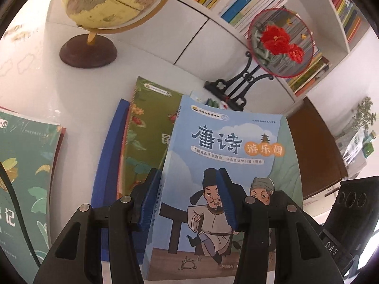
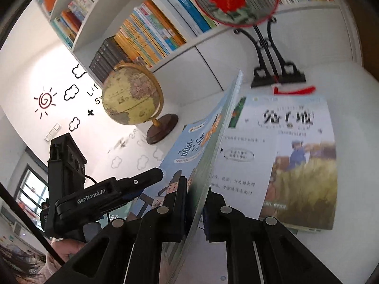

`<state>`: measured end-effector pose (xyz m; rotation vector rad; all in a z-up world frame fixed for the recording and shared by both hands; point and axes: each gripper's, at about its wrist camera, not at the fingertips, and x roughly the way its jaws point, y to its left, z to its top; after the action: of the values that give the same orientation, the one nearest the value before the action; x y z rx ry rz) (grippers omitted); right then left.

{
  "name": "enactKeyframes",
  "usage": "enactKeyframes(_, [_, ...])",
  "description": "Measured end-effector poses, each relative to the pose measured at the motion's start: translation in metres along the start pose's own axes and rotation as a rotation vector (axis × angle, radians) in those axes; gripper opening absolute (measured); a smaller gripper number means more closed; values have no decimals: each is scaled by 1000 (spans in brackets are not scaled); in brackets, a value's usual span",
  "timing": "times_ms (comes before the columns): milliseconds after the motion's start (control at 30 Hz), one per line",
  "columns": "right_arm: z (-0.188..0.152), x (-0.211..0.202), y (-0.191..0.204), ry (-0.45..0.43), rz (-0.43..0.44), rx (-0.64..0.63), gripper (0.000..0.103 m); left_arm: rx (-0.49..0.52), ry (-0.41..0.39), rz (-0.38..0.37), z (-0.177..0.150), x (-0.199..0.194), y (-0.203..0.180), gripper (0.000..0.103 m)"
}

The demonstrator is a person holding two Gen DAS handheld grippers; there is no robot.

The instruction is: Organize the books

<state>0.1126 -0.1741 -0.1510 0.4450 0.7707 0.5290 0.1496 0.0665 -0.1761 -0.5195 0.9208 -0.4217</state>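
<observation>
A light blue picture book (image 1: 227,146) is tilted up off a stack. In the right wrist view I see that blue book (image 2: 201,146) nearly edge-on, with my right gripper (image 2: 196,203) shut on its long free edge. My left gripper (image 1: 187,177) stands open at the spine side: one blue pad sits beside the spine and the other lies over the cover, with the cover showing between them. The right wrist view shows that left gripper (image 2: 146,184) at the book's left. Under the blue book lie a green book (image 1: 151,127) and a dark blue one (image 1: 111,153).
A teal book (image 1: 26,177) lies at the left and a wheat-field book (image 2: 300,161) on the white top (image 1: 71,90). A globe (image 1: 113,2) and a round fan on a black stand (image 1: 281,42) stand behind. Shelves packed with books (image 2: 151,33) rise at the back.
</observation>
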Motion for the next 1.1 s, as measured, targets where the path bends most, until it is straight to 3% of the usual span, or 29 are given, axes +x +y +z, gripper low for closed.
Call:
enactKeyframes(367, [14, -6, 37, -50, 2, -13, 11, 8, -2, -34, 3, -27, 5, 45])
enactKeyframes(567, [14, 3, 73, -59, 37, -40, 11, -34, -73, 6, 2, -66, 22, 45])
enactKeyframes(967, [-4, 50, 144, -16, 201, -3, 11, -119, -157, 58, -7, -148, 81, 45])
enactKeyframes(1100, [-11, 65, 162, 15, 247, 12, 11, -209, -189, 47, -15, -166, 107, 45])
